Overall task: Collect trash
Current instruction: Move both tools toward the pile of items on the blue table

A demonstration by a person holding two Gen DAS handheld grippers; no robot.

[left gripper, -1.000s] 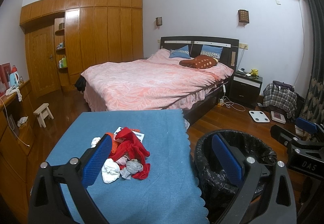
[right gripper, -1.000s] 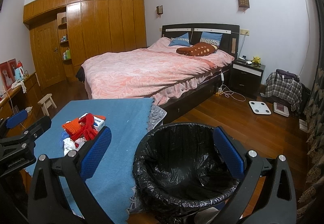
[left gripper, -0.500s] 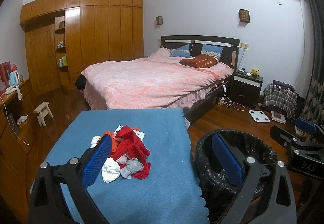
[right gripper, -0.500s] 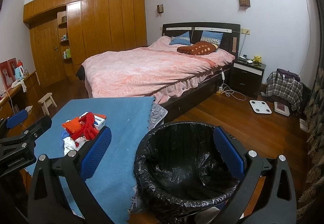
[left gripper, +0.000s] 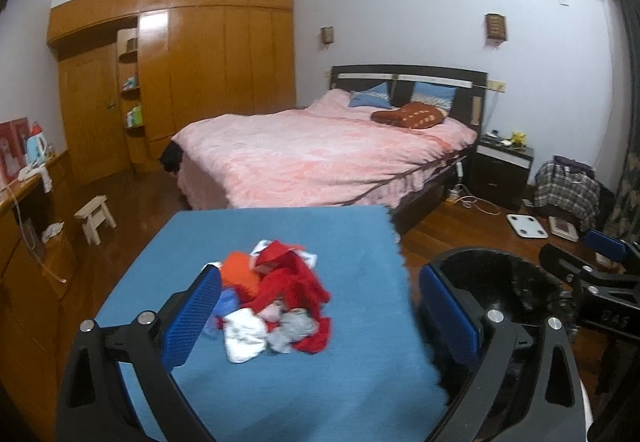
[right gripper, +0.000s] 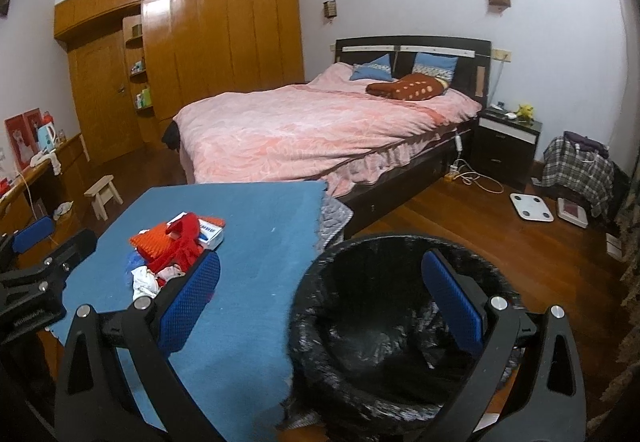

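A pile of trash (left gripper: 276,302), with red, orange, white and grey scraps and a small white box, lies on the blue-covered table (left gripper: 312,382). The pile also shows in the right wrist view (right gripper: 172,254). A bin lined with a black bag (right gripper: 384,326) stands on the floor right of the table; its rim also shows in the left wrist view (left gripper: 500,270). My left gripper (left gripper: 316,314) is open and empty, hovering over the table just above the near side of the pile. My right gripper (right gripper: 320,302) is open and empty, above the bin's near left rim.
A bed with a pink cover (left gripper: 320,154) stands behind the table. A wooden wardrobe (left gripper: 180,74) fills the far wall. A small stool (left gripper: 96,218) and a desk (left gripper: 24,202) are at the left. A scale (right gripper: 532,207) lies on the wooden floor at the right.
My left gripper has shifted left and forward, so the trash pile now sits more between its fingers. My right gripper has stayed nearly still above the bin.
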